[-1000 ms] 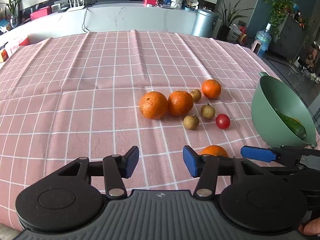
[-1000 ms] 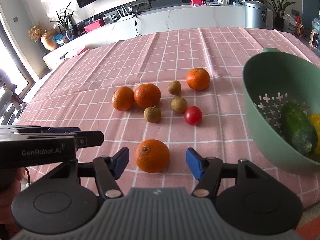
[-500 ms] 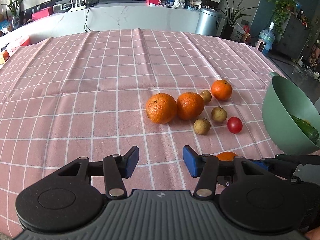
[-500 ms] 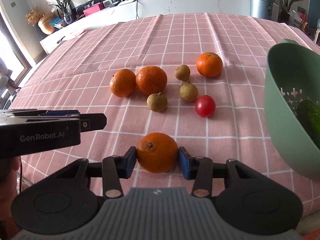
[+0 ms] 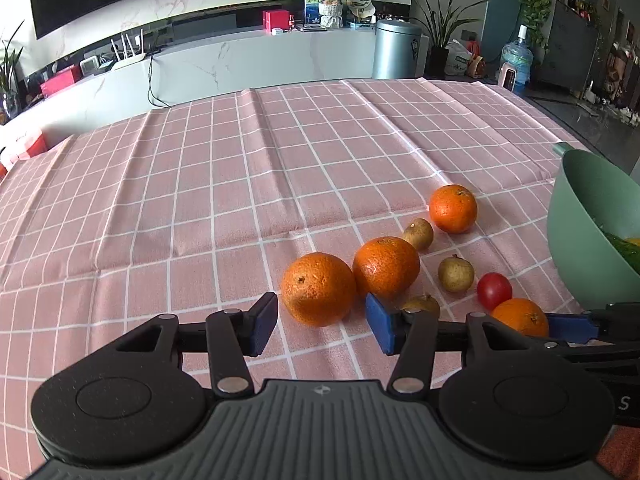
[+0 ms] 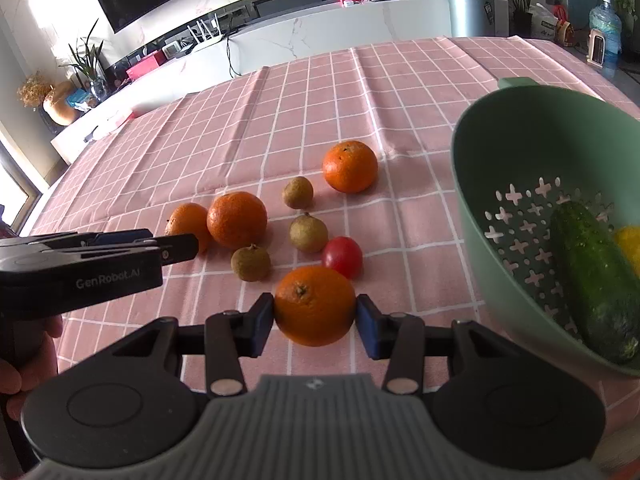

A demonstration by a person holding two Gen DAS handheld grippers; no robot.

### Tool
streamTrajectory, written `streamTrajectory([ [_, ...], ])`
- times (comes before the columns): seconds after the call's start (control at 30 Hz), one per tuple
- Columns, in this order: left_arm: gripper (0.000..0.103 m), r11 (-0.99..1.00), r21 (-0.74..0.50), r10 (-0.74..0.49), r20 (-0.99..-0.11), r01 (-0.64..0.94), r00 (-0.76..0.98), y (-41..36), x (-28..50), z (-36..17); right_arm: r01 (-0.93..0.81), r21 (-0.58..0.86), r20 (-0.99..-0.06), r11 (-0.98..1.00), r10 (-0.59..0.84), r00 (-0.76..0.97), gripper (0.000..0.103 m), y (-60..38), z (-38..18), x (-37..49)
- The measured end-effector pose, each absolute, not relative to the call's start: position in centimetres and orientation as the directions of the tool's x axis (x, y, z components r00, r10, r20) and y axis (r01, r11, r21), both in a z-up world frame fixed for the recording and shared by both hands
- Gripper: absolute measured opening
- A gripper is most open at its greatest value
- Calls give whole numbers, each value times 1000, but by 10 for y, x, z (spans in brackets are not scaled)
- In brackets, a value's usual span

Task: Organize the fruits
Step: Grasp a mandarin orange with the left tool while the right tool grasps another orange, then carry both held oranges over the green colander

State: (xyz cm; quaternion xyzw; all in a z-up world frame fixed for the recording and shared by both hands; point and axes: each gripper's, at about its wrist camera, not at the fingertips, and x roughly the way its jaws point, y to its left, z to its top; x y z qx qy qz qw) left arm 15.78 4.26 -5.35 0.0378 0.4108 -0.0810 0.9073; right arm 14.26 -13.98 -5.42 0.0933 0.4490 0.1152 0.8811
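Observation:
My right gripper (image 6: 315, 322) is shut on an orange (image 6: 315, 305) and holds it above the pink checked cloth. That orange also shows in the left wrist view (image 5: 520, 317). My left gripper (image 5: 322, 322) is open and empty, just in front of the nearest orange (image 5: 318, 289), which touches a second orange (image 5: 386, 267). A third orange (image 5: 453, 208), three small brown fruits (image 5: 455, 273) and a red tomato (image 5: 494, 290) lie to the right. The green colander (image 6: 520, 152) at the right holds a cucumber (image 6: 596, 280) and something yellow (image 6: 630, 242).
The pink checked tablecloth (image 5: 200, 200) stretches far back and left of the fruit. A white counter (image 5: 240, 68) and a metal bin (image 5: 397, 50) stand beyond the table. The left gripper's body (image 6: 80, 268) shows at the left of the right wrist view.
My right gripper has lifted the orange off the cloth and moved it towards the colander. My left gripper has moved forward, close to the nearest orange, still open.

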Motion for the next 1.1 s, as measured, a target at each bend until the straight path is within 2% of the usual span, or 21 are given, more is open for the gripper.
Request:
streamTrajectory([
  [0.27, 60, 981, 21, -109, -757, 190, 644, 41, 168, -63, -122, 274, -779, 954, 294, 554, 41, -139, -60, 145],
  [0.4, 51, 979, 16, -122, -749, 202, 651, 41, 169, -63, -123, 274, -782, 954, 296, 549, 41, -139, -62, 145],
  [0.7, 48, 987, 12, -97, -748, 160, 656, 41, 164, -62, -134, 277, -778, 952, 304, 550, 41, -139, -62, 142],
  [0.93, 47, 995, -63, -95, -757, 72, 646, 56, 149, -53, -145, 292, -761, 945, 322, 563, 41, -140, -57, 138],
  [1.1, 47, 988, -151, -137, -745, 35, 653, 65, 133, -37, -162, 310, -741, 937, 344, 577, 41, -142, -50, 130],
])
